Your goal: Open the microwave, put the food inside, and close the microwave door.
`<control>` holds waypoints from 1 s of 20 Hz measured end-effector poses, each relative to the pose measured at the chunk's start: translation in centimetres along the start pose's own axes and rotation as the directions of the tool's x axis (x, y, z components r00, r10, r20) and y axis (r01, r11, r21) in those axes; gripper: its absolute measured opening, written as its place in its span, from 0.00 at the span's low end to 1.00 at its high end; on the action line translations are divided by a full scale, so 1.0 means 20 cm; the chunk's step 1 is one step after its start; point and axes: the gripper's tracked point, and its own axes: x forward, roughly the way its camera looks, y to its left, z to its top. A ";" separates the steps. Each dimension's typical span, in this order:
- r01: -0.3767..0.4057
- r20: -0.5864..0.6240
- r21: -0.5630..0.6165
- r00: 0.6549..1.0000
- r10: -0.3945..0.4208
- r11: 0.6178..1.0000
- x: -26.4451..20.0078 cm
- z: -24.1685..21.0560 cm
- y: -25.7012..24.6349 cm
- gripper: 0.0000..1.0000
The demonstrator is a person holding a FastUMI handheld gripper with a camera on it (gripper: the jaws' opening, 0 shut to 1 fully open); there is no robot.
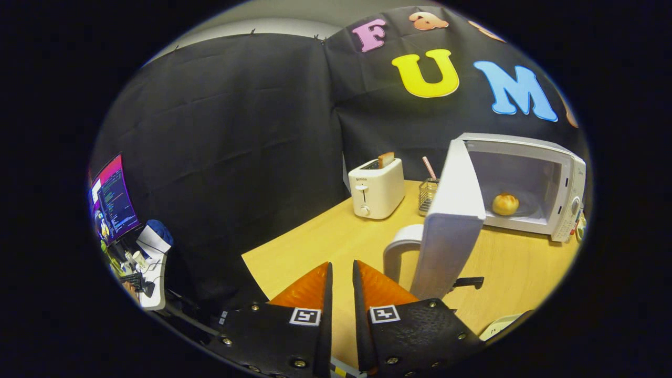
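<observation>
The tongs [341, 275] hold nothing — their two fingers stand a narrow gap apart above the near edge of the wooden table [310, 241]. Off past the table's left end, a lit screen [111, 199] glows over a cluttered desk. Moving right, a white toaster [376, 188] stands at the back of the table with a slice of bread in its slot, and just beside it a small wire holder [428, 194] with a pink stick in it. Next comes the microwave door [451, 220], swung wide open, its edge just ahead of the right finger. Beyond it sits the white microwave [546, 184], and the food — a round golden bun [505, 204] — rests inside the cavity. Judging by this, opening and loading are done; only closing the door remains.
</observation>
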 end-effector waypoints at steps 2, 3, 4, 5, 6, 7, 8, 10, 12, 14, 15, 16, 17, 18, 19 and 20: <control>0.005 -0.008 0.027 1.000 -0.004 1.000 -0.02 -0.01 -0.05 0.20; -0.003 -0.012 0.037 1.000 0.003 0.999 -0.02 -0.01 -0.05 0.13; 0.000 -0.014 0.030 1.000 0.000 1.000 -0.03 -0.03 -0.07 0.13; 0.007 -0.014 0.013 1.000 -0.007 1.000 -0.04 -0.03 -0.09 0.13; 0.011 -0.012 0.002 1.000 -0.011 1.000 -0.05 -0.04 -0.11 0.13; 0.012 -0.011 0.002 1.000 -0.012 1.000 -0.06 -0.04 -0.13 0.13; 0.011 -0.011 0.010 1.000 -0.011 1.000 -0.08 -0.05 -0.14 0.13; 0.015 -0.010 0.025 1.000 -0.015 1.000 -0.11 -0.05 -0.18 0.13; 0.032 -0.009 0.031 0.999 -0.032 0.999 -0.15 -0.06 -0.22 0.13; 0.050 -0.007 0.044 0.999 -0.050 0.998 -0.18 -0.07 -0.27 0.13; 0.061 -0.006 0.052 0.998 -0.061 0.997 -0.20 -0.07 -0.30 0.13; 0.074 -0.006 0.056 0.997 -0.074 0.996 -0.22 -0.07 -0.32 0.13; 0.089 -0.006 0.059 0.996 -0.089 0.994 -0.23 -0.08 -0.35 0.13; 0.106 -0.004 0.066 0.994 -0.106 0.992 -0.25 -0.08 -0.39 0.13; 0.125 -0.002 0.075 0.992 -0.125 0.989 -0.26 -0.07 -0.43 0.13; 0.147 0.003 0.090 0.989 -0.148 0.985 -0.28 -0.06 -0.47 0.13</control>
